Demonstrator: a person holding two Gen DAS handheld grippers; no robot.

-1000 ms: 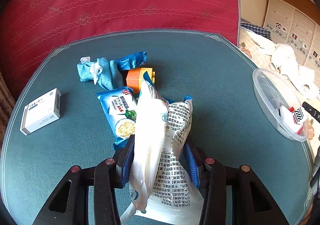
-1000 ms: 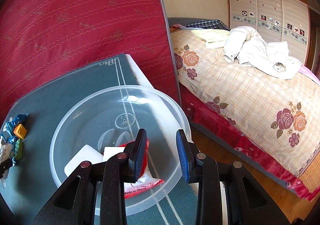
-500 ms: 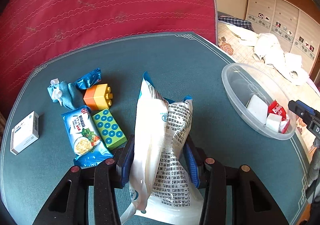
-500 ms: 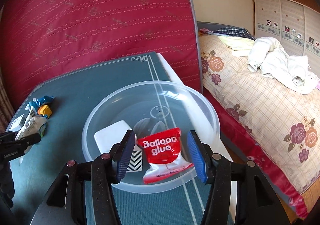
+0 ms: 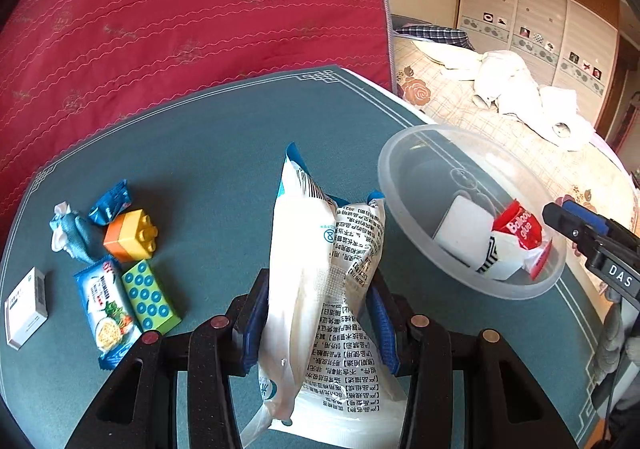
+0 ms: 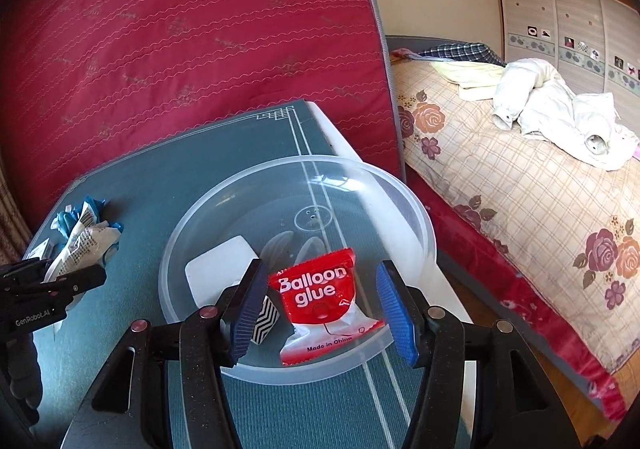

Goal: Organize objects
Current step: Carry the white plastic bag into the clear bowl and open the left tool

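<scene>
I'm carrying the white packet (image 5: 320,289), pinched in my left gripper (image 5: 318,313), toward the clear bowl (image 5: 404,153) at the desk's right edge. My right gripper (image 6: 326,309) gapes wide over the bowl's near rim — the glue sachet (image 6: 320,293) lies inside. Next: clear the rim, then release.

Light: bright daylight, warm; source out of frame.
Shadows: short and soft, thrown to the right of the toy blocks (image 5: 132,235) and the held white packet (image 5: 324,289) on the green table (image 5: 208,153).
Glare: white glints on the far rim of the clear bowl (image 6: 316,185); white bedding (image 6: 560,113) near blown out.
Focus: sharp mid-frame; print on the red glue packet (image 6: 316,289) readable.
Distortion: strong fisheye; table edge and red quilt (image 5: 180,9) bow.
Edges: black vignette in all corners.
</scene>
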